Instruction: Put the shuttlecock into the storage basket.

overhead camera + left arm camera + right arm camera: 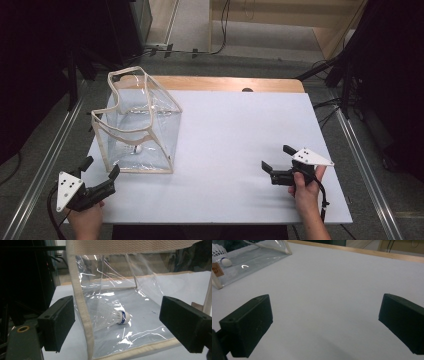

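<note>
Edges: we find the clear bag (137, 122) in the left half of the high view, its left wall close to the left edge of the white sheet (235, 145); its cream trim rings the open mouth.
Open room: we see a wide bare stretch of sheet across the centre of the high view, between the bag and the right gripper (276, 159).
Left gripper (102, 167): lower left of the high view, jaws spread wide and holding nothing; in the left gripper view (117, 322) they stand either side of the bag's near corner without touching it.
Right gripper: lower right of the high view, jaws apart and empty, well clear of the bag (249, 258); its own view (325, 320) looks over bare sheet.
Surface: we note a wooden table (225, 83) whose bare strip shows along the far edge, above the sheet.
Room: grey floor (50, 145), metal rails and dark stands on both sides.
Shuttlecock (112, 316): lies on its side on the bag's floor, centre of the left gripper view.
Long axis: roughly left to right in that view, cork tip towards the right, feathers left.
</note>
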Demonstrator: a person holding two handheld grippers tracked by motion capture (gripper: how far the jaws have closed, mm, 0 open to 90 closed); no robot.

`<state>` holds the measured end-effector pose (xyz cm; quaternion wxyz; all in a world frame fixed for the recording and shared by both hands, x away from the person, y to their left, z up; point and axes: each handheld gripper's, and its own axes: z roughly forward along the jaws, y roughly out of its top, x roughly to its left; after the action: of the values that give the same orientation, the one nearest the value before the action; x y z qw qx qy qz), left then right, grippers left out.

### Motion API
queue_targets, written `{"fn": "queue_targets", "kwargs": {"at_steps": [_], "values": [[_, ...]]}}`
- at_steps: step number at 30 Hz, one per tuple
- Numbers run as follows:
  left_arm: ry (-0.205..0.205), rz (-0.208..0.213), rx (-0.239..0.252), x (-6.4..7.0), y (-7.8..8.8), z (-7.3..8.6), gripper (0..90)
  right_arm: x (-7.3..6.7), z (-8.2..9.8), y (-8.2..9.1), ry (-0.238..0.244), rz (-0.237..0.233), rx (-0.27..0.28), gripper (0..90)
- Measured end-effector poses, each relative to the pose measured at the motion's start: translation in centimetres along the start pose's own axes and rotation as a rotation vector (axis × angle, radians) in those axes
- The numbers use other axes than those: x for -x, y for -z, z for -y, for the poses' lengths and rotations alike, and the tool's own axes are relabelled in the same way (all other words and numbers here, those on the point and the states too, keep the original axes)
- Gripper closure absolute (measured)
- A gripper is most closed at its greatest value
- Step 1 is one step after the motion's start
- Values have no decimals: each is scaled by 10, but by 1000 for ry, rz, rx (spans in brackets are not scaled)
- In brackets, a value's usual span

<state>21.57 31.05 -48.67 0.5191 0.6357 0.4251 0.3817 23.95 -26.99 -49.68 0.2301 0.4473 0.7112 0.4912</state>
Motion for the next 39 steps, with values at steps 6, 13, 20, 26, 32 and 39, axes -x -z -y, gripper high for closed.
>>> {"fn": "queue_targets", "kwargs": {"at_steps": [6, 13, 20, 26, 32, 39], "values": [[0, 1, 1, 0, 0, 0, 137, 7, 5, 9, -14, 16, 11, 0], [4, 1, 2, 0, 0, 0, 137, 19, 11, 21, -37, 47, 28, 0], [10, 1, 5, 0, 0, 0, 137, 30, 17, 30, -57, 85, 34, 0], [10, 2, 6, 0, 0, 0, 137, 41, 22, 39, -85, 98, 56, 0], [11, 2, 8, -1, 0, 0, 137, 50, 27, 50, -103, 128, 77, 0], [17, 4, 10, -2, 0, 0, 137, 57, 34, 60, -120, 135, 86, 0]]}}
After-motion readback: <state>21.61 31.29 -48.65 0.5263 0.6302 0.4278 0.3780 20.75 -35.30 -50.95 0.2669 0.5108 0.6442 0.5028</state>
